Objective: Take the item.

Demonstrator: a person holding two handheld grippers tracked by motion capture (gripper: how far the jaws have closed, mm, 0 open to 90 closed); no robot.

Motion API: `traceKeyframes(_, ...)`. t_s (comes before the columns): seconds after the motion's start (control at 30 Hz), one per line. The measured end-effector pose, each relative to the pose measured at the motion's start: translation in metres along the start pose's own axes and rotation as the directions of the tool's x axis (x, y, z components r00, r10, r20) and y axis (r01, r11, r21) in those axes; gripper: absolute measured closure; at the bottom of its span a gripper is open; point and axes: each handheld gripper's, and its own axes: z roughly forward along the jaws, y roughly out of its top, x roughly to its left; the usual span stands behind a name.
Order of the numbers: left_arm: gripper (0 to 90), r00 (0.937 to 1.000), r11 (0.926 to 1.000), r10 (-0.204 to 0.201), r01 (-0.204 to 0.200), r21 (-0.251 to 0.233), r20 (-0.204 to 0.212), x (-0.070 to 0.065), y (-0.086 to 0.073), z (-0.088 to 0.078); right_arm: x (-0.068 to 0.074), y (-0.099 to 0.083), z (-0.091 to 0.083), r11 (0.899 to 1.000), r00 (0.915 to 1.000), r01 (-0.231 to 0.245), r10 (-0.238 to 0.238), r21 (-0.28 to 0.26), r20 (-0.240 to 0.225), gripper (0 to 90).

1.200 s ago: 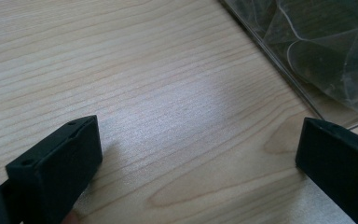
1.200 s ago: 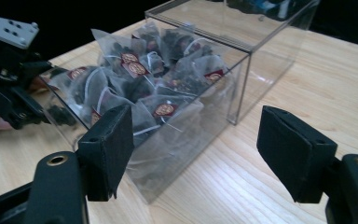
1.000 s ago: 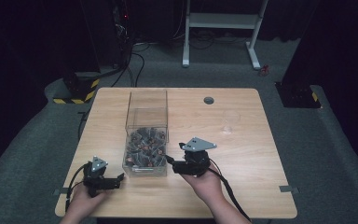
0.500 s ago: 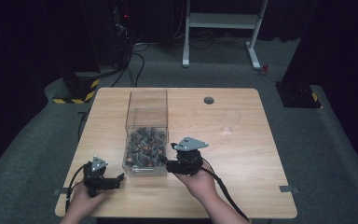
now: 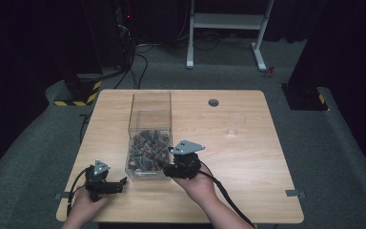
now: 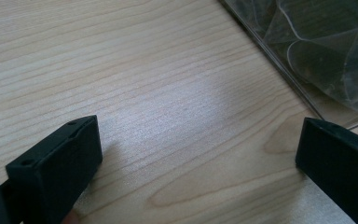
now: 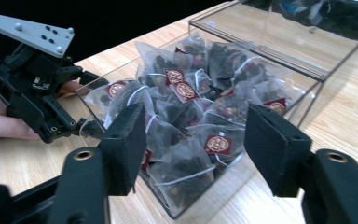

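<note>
Table (image 5: pixel 248 157) of pale wood carries everything we see, and nothing on it has shifted since a second ago except our right hand. A clear plastic box (image 5: pixel 150 119) stands left of centre, its long side running away from us, and the pyramid tea bags (image 5: pixel 147 149) with their small red tags lie heaped in its near half, exactly where they were. Our right gripper (image 5: pixel 167 168) has slid left from beside the box to hang at its near right corner, above the heap; its jaws have just been closing, yet in the right gripper view they stand apart, framing the tea bags (image 7: pixel 191 121) with no bag pinched between them. Our left gripper (image 5: pixel 116 185) rests on the table just near-left of the box, unmoved from before, and in the left gripper view its jaws stand wide apart over bare wood, with the box wall (image 6: pixel 279 70) at the upper right.
</note>
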Motion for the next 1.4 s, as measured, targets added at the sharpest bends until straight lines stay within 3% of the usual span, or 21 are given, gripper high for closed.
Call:
traceKeyframes(0.57,0.6,1.0000,1.0000,0.000,0.000,0.000,0.000,0.000,0.000,0.000,0.013,0.007,0.019,0.999,0.9990,0.022,-0.021,0.024,-0.040,47.6)
traceKeyframes(1.1,0.6,1.0000,1.0000,0.000,0.000,0.000,0.000,0.000,0.000,0.000,0.018,0.004,0.036,0.997,0.9961,0.010,-0.004,0.073,-0.088,66.3)
traceKeyframes(1.4,0.6,1.0000,1.0000,0.000,0.000,0.000,0.000,0.000,0.000,0.000,0.018,0.001,0.039,0.996,0.9967,0.017,-0.010,0.085,-0.081,77.4)
